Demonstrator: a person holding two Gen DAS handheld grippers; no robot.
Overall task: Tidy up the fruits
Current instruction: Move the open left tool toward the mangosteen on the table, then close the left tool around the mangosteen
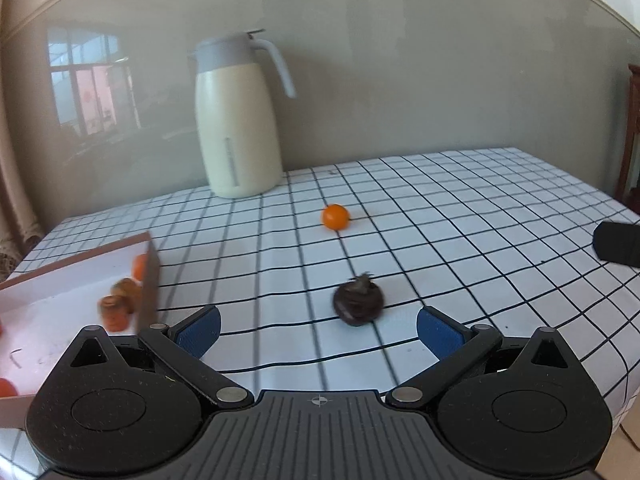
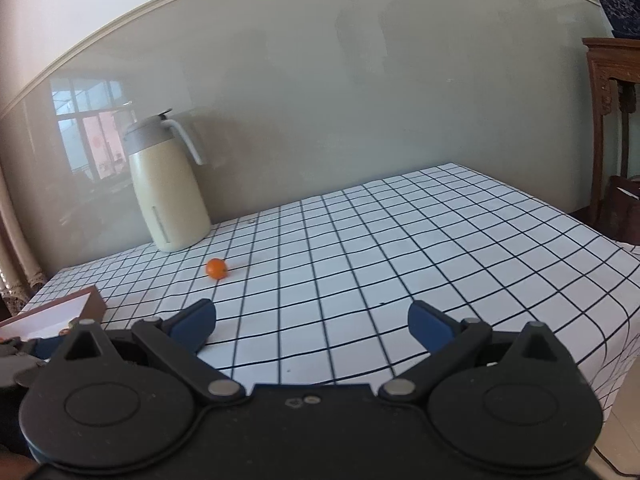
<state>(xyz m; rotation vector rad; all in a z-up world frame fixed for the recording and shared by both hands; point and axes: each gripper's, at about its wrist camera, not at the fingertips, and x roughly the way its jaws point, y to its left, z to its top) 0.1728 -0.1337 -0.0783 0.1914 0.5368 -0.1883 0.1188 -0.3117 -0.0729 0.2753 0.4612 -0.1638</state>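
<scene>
A dark brown-purple fruit with a dried stem (image 1: pixel 359 303) lies on the checked cloth just ahead of my open left gripper (image 1: pixel 318 330), between the lines of its blue pads. Farther back sits a small orange fruit (image 1: pixel 335 216), also seen in the right wrist view as the orange fruit (image 2: pixel 216 268). A shallow white box with brown walls (image 1: pixel 149 280) at the left holds several orange fruits (image 1: pixel 120 304). My right gripper (image 2: pixel 312 322) is open over bare cloth with nothing between its fingers. The dark fruit is hidden in the right wrist view.
A cream thermos jug with a grey lid (image 1: pixel 237 120) stands at the back by the wall. A black object (image 1: pixel 618 242) pokes in at the right edge of the left wrist view. The table's right edge drops off beside dark wooden furniture (image 2: pixel 608 92).
</scene>
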